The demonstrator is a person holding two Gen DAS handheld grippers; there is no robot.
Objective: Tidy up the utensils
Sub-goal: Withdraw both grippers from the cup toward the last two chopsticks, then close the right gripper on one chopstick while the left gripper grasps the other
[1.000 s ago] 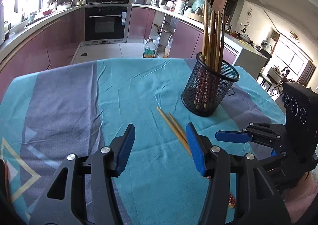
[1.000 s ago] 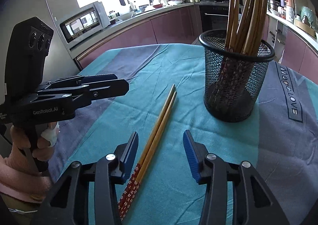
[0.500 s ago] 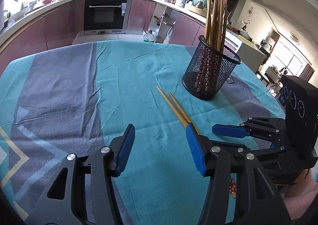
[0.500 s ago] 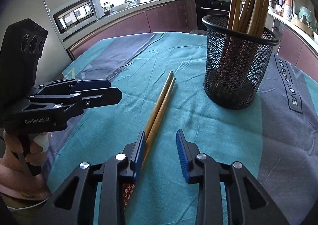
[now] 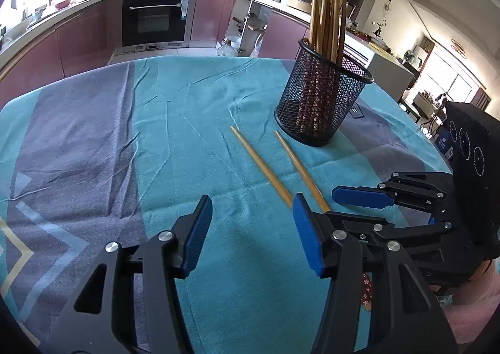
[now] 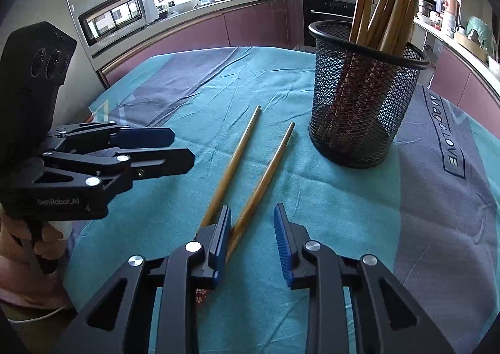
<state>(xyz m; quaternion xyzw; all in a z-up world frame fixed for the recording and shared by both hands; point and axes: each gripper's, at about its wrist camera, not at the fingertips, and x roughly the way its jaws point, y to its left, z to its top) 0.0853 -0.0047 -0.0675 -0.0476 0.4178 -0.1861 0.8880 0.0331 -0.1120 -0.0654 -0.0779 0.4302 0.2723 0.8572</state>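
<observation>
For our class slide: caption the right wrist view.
Open right gripper nears two splayed chopsticks lying beside the mesh holder.

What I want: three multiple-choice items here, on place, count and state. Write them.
1. The loose tan wooden chopsticks lie: A on a counter; B on the teal tablecloth beside the black mesh cup; C in a drawer.
2. Loose chopsticks: A one; B two; C four.
3. The right gripper fingers are: A open around one chopstick; B shut on both; C shut on nothing.
B, they rest on cloth by the cup; B, two sticks show; A, the gap holds one stick.
</observation>
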